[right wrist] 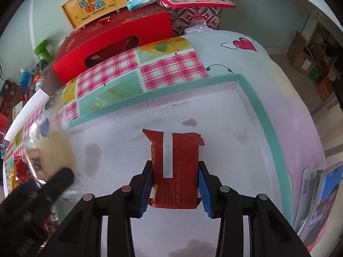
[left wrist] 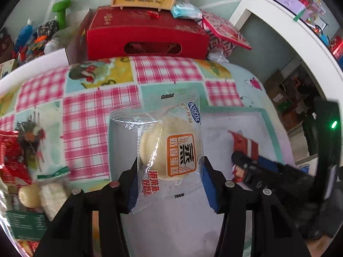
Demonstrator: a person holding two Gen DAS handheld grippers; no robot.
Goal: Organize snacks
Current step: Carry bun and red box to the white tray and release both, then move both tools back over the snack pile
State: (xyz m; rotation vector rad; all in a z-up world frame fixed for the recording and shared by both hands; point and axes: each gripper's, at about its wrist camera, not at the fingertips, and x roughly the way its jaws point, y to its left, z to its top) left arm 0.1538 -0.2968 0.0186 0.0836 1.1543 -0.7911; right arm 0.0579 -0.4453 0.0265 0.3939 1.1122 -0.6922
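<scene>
The left gripper was closed on a clear-wrapped steamed cake, its blue pads pressed to both sides of the round, pale cake. The wrapper carried a blue "Kong" oval at its far end and an orange label with Chinese characters turned sideways; the packet's long axis ran straight ahead of the fingers, over the near-left corner of the teal-rimmed tray.

The right gripper was clamped on a red snack packet – back face up, with a white strip printed "2025/12/01" running along its length. It pointed forward from the jaws, its crimped end farthest out, above the tray's white floor.

Beyond both tools sat a red gift box and a yellow box lettered "Happy Children's Day".
</scene>
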